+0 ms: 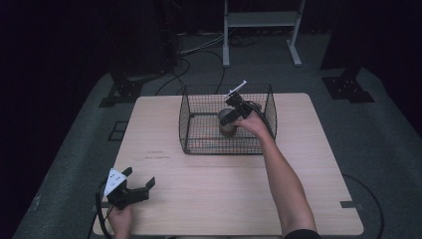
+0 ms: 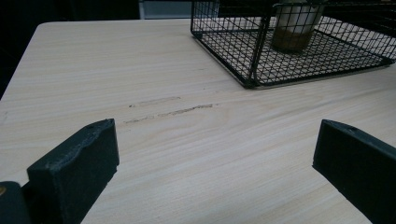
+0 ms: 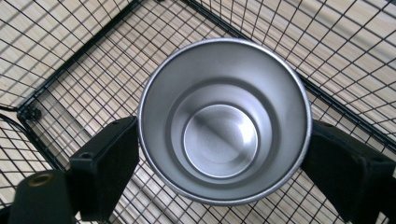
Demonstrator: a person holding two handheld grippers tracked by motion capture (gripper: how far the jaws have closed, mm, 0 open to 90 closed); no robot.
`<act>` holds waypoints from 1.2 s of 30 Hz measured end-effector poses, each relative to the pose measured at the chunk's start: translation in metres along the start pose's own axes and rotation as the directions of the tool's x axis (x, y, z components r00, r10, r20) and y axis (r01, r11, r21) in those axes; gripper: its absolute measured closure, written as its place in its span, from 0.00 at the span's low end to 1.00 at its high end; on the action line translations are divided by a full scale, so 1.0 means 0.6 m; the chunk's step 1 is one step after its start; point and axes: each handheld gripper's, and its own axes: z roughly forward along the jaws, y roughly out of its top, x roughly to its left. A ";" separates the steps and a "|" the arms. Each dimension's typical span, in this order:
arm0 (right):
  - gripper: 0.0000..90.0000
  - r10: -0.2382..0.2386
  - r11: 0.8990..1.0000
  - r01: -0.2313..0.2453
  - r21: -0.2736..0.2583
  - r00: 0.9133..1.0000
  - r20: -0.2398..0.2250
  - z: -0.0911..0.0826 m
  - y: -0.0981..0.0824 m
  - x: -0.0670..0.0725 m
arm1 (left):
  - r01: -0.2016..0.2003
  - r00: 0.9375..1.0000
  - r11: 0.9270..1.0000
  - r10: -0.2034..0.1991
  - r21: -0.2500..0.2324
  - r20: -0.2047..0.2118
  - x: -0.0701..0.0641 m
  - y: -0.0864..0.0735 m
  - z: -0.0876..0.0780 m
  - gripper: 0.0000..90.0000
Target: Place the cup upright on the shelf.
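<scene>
Two grippers are at work, and the nearer one, the left gripper (image 1: pixel 133 186), rests idle at the near left corner of the wooden table (image 1: pixel 214 199), its jaws spread wide with nothing between them; in the left gripper view only bare tabletop and a faint scuff mark (image 2: pixel 170 111) lie ahead of it. Farther off, at the middle of the table, stands a black wire basket (image 1: pixel 199 144), and the right gripper (image 3: pixel 219 154) reaches down into its right half, jaws pressed against either side of a steel cup (image 3: pixel 223 121) that stands upright. Judging from this, the step in hand is either setting the cup into the basket or lifting it out; which one cannot be told. Next comes a straight vertical move, keeping clear of the wire walls. Whether the cup's base touches the basket floor is hidden, and the dark background beyond the table is hard to make out.
</scene>
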 end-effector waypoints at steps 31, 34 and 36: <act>0.14 0.034 0.989 -0.039 -0.144 0.999 -0.036 -0.076 -0.003 -0.002 | -0.005 1.000 1.000 0.005 0.001 0.000 -0.002 0.000 0.001 0.00; 0.14 0.028 0.987 -0.034 -0.159 0.999 -0.041 -0.088 -0.007 -0.001 | -0.009 1.000 1.000 0.009 0.004 0.000 -0.002 0.000 0.000 0.00; 0.14 0.030 0.984 -0.039 -0.173 0.998 -0.049 -0.096 -0.011 -0.002 | -0.009 1.000 1.000 0.009 0.004 0.002 -0.002 0.000 0.000 0.00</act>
